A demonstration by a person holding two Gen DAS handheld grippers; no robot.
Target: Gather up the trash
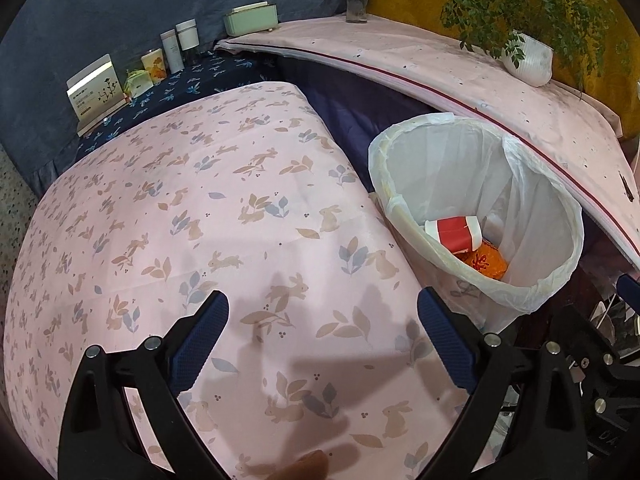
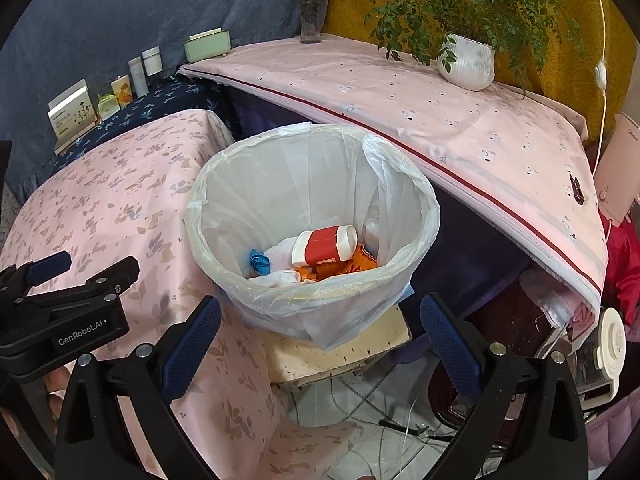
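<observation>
A waste bin lined with a white plastic bag [image 2: 224,216] stands beside the pink rabbit-print table [image 1: 200,200]. Inside lie a red and white paper cup [image 2: 324,245], orange wrappers [image 2: 360,262], a blue scrap [image 2: 259,262] and white paper [image 2: 282,276]. The bin rim [image 1: 572,220] and the cup [image 1: 454,234] also show in the left wrist view. My left gripper [image 1: 322,306] is open and empty above the pink cloth, left of the bin. My right gripper [image 2: 320,312] is open and empty, just in front of the bin. The left gripper's body [image 2: 68,312] shows at the right view's left edge.
A second table with a pale pink cloth [image 2: 440,120] runs behind the bin, holding a potted plant [image 2: 466,62], a flower vase [image 2: 312,20] and a green box [image 2: 206,46]. Bottles and cards [image 2: 112,88] line the dark blue cloth. Cables and appliances [image 2: 604,352] lie on the floor.
</observation>
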